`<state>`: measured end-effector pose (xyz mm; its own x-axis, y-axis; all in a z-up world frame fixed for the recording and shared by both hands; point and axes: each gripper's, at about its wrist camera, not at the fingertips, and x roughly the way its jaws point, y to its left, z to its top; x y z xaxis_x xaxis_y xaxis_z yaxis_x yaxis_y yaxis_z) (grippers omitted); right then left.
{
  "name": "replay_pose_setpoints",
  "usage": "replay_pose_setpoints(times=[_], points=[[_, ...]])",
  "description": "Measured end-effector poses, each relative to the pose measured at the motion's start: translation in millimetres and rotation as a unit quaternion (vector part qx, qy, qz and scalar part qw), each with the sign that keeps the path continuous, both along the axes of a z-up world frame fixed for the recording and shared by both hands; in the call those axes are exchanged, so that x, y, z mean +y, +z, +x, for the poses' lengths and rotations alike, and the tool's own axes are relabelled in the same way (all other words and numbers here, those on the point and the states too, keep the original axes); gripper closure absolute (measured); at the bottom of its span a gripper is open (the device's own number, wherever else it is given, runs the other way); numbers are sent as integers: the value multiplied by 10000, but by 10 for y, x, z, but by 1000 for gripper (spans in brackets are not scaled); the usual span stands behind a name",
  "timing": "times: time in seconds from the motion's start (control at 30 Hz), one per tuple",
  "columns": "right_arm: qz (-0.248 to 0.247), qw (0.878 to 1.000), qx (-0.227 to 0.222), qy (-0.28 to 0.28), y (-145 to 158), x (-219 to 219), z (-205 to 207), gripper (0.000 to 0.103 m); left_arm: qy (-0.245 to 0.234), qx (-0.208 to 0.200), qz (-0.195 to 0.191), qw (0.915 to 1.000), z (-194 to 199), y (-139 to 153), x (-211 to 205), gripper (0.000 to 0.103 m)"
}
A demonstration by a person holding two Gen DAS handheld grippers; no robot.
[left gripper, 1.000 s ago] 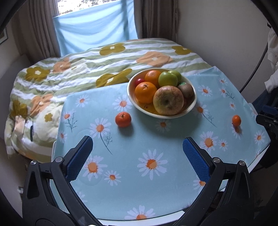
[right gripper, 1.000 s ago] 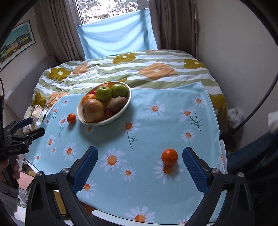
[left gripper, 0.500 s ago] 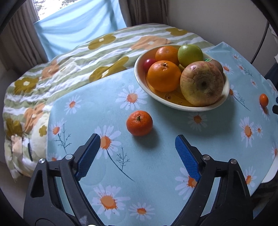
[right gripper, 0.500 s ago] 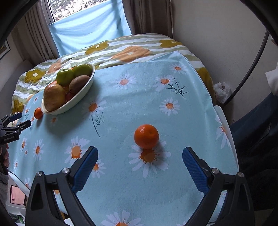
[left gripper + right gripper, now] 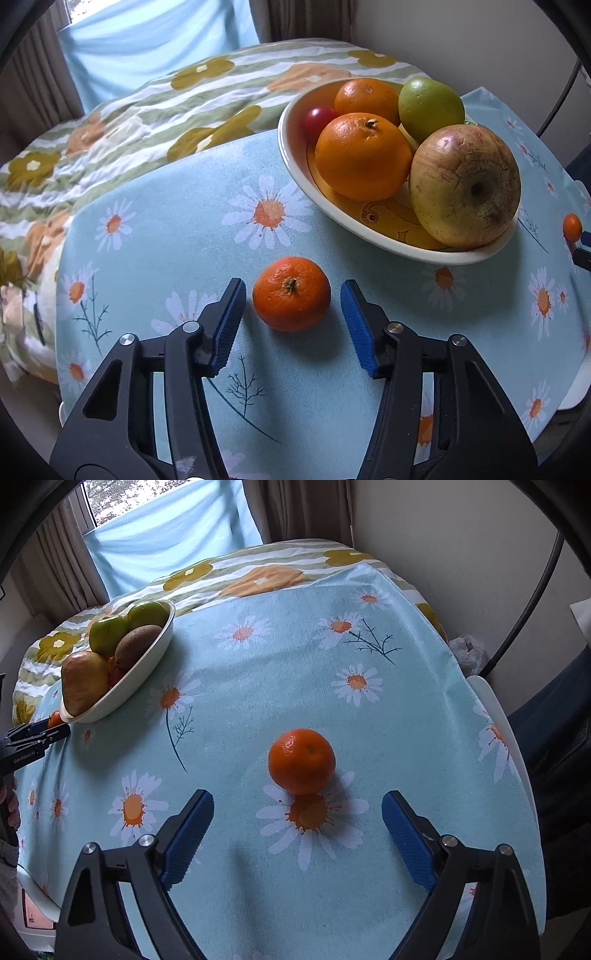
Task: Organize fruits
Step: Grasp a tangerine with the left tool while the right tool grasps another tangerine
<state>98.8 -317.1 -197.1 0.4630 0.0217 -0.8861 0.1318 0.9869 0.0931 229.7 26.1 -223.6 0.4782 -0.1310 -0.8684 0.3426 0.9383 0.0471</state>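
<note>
**Both tongs drawn in on a mandarin each**

Closer than half a second ago, the left tongs [image 5: 291,314] have narrowed around a small mandarin [image 5: 291,304]: its dimpled orange skin sits between the ribbed blue pads, a slim gap on each side, nothing clamped. Beyond the right pad stands the glossy cream bowl [image 5: 295,158], holding two oranges, a green apple, a russet-mottled apple and a small red fruit. Everything rests on the surface [image 5: 166,236], under a pale blue daisy-print cloth.

From the right wrist, the right tongs [image 5: 297,834] have also advanced but stay spread wide, with the second mandarin [image 5: 301,761] just ahead, between the tips and untouched. Far left, the other tool's black body reads "GenRobot.AI".
</note>
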Motion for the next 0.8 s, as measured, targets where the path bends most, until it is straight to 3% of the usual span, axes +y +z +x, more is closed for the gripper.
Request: replay_pose_setpoints(times=[0.1, 0.47, 0.67, 0.8], points=[[-2, 10000, 21, 14, -5, 26, -3, 24, -1, 14, -12, 10000, 3, 8, 5, 58], [-12, 9998, 208, -14, -36, 18, 105, 32, 104, 57, -118, 9999, -119, 33, 47, 59], [-102, 9996, 246, 8, -23, 8, 205, 48, 175, 65, -113, 9998, -194, 48, 55, 59], [-174, 9996, 218, 54, -15, 4, 231, 69, 227, 83, -133, 9996, -222, 57, 83, 59]])
